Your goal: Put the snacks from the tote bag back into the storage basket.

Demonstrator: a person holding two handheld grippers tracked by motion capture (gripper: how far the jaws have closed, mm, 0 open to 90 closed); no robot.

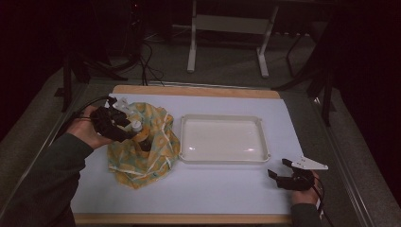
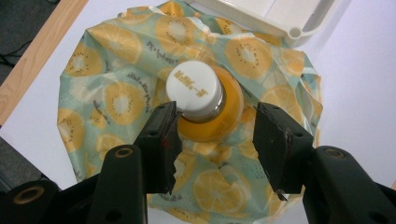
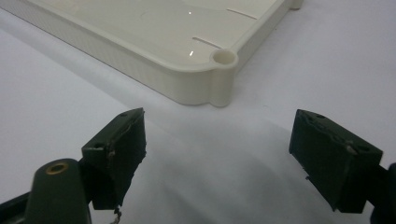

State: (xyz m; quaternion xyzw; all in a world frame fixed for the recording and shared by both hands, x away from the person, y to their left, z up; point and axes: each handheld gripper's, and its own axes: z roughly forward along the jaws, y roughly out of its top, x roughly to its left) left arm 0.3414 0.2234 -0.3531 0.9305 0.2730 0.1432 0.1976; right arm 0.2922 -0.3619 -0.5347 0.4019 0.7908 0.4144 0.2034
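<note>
Bottle (image 2: 201, 100) stands upright on the fruit-print cloth (image 2: 116, 93), left of the tray (image 1: 222, 139) — between the spread jaws of the left gripper (image 2: 215, 135), ungrasped; right gripper (image 3: 219, 158) open, empty, far right.

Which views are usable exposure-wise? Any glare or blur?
High view: underexposed, dark surroundings, soft glare streaks along the tray floor. Left gripper view: bright and evenly lit, bottle cap print slightly soft, the jaws nearest the lens blurred. Right gripper view: well lit, small specular dots on the tray, white table nearly washed out.
</note>
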